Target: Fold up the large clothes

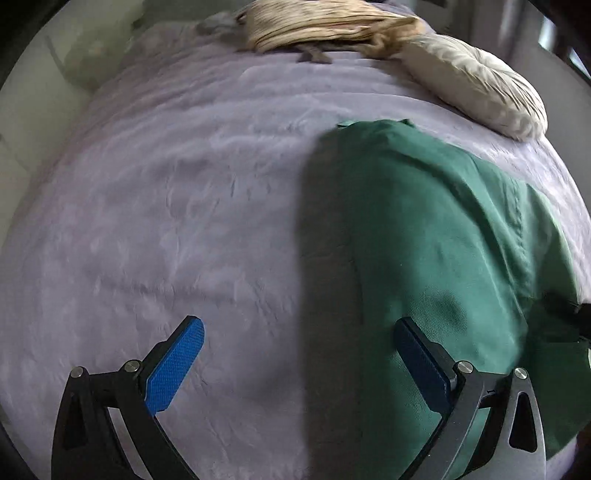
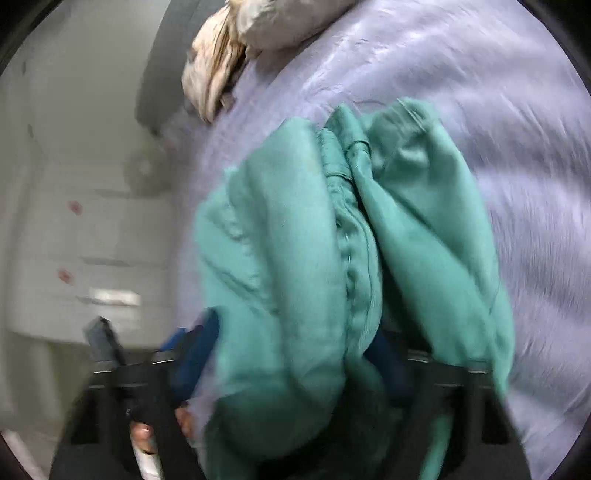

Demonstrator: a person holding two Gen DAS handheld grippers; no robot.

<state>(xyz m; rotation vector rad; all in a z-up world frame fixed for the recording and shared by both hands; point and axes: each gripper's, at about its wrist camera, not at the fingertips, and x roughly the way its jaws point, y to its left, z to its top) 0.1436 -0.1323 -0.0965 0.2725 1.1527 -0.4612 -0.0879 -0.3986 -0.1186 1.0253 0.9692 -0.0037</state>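
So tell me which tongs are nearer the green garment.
Right. The right tongs are buried in the green garment, which bunches between and over them. The left tongs hang open above its edge, gripping nothing.

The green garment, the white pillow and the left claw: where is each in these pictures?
green garment (image 1: 424, 229): left wrist view, on its flat middle.
white pillow (image 1: 476, 88): left wrist view, on its wrinkled top.
left claw (image 1: 299, 328): left wrist view, midway between its open blue fingertips.

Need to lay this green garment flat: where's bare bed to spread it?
Free: the lavender bedspread left of the green garment, ahead of the open left gripper. Crowded: the far edge, with the striped cloth and cream pillow, and the right side under the garment.
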